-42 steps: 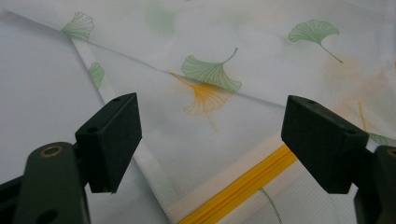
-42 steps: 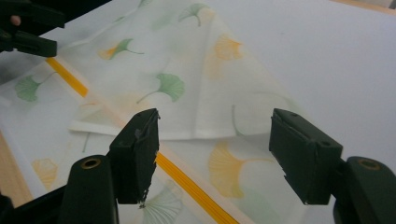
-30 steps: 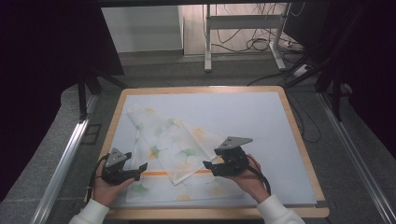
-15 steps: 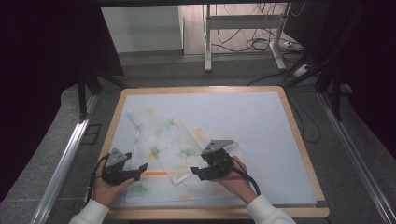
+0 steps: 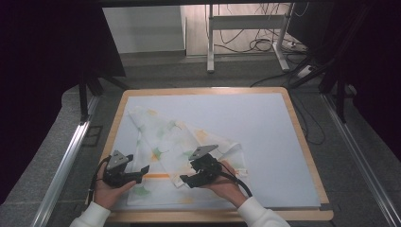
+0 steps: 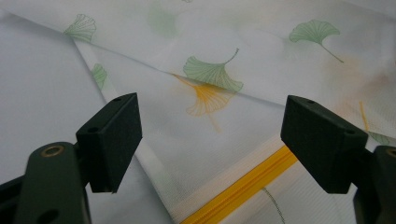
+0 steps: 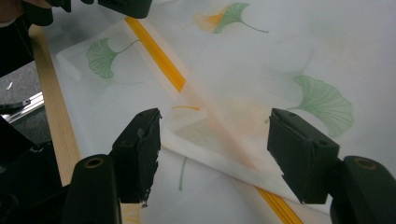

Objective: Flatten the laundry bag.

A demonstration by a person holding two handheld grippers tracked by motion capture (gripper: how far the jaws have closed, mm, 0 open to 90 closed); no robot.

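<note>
Down at the near edge of the table (image 5: 302,142) lies a thin white cloth (image 5: 175,137) printed with green and orange ginkgo leaves, loosely folded over itself so that one flap runs diagonally across the lower layer. It spreads from the near left corner of the pale work surface toward the middle, and an orange stripe (image 5: 156,175) runs along it close to the person's side. In the high view the left gripper (image 5: 142,172) sits over the cloth's near left part, its jaws pointing toward the stripe; in the left gripper view those jaws stand wide apart above the fabric, with nothing between them but the leaf print and the stripe (image 6: 243,189) below — no pad presses on anything. The right gripper (image 5: 185,181) hangs over the folded edge near the cloth's middle, just beside the left gripper and apart from it. In the right gripper view its jaws are spread as well, straddling the corner of the upper fold (image 7: 187,135), where the stripe (image 7: 159,60) shows through the sheer layer — the pads do not pinch it. Wooden trim (image 7: 53,116) of the table edge shows at that view's left.
</note>
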